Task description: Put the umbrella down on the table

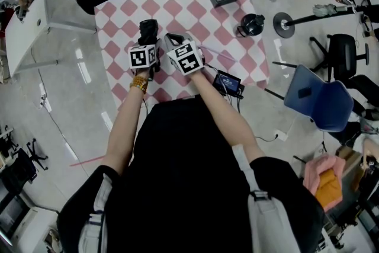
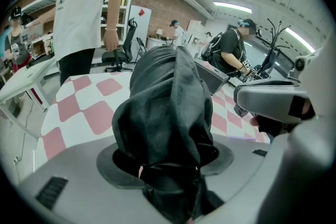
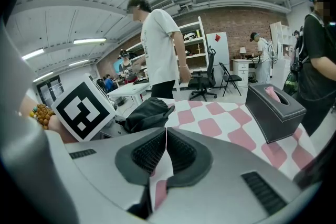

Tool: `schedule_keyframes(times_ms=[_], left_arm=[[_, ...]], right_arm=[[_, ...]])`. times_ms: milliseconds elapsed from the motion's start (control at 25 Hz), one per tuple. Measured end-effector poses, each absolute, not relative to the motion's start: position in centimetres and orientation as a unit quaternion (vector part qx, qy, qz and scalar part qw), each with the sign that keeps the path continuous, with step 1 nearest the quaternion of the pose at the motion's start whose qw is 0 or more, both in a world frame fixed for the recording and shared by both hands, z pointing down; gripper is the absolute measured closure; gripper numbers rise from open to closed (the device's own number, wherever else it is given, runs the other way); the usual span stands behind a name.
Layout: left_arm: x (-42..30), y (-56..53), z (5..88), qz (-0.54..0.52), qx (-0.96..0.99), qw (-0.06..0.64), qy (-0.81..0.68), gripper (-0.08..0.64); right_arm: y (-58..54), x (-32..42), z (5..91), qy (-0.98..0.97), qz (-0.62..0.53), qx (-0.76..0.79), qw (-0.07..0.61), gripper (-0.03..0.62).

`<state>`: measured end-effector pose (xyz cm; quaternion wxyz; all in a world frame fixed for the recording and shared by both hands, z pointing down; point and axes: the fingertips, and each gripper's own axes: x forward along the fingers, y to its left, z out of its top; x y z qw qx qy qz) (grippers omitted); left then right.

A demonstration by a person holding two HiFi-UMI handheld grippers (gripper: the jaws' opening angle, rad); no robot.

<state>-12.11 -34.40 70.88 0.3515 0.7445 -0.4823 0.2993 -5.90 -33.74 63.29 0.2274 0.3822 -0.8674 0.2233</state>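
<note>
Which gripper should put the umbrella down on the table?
The left gripper, most likely: its jaws grip the umbrella over the table. The right gripper has its jaws shut on nothing.

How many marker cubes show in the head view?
2: one cube on the left gripper holding the umbrella, another cube on the right gripper beside it, both above the table.
</note>
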Motion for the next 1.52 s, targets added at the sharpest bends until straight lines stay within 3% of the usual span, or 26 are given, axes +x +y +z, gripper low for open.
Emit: schedule_keyframes(times_ms=[1520], left_arm=[[-12.5, -34.6, 72.0, 0.309, 0.738, 0.361, -0.48, 0.299]], right_arm=[[-34.3, -5.9, 63.8, -0.865, 0.227, 0.384, 0.229, 0.575]])
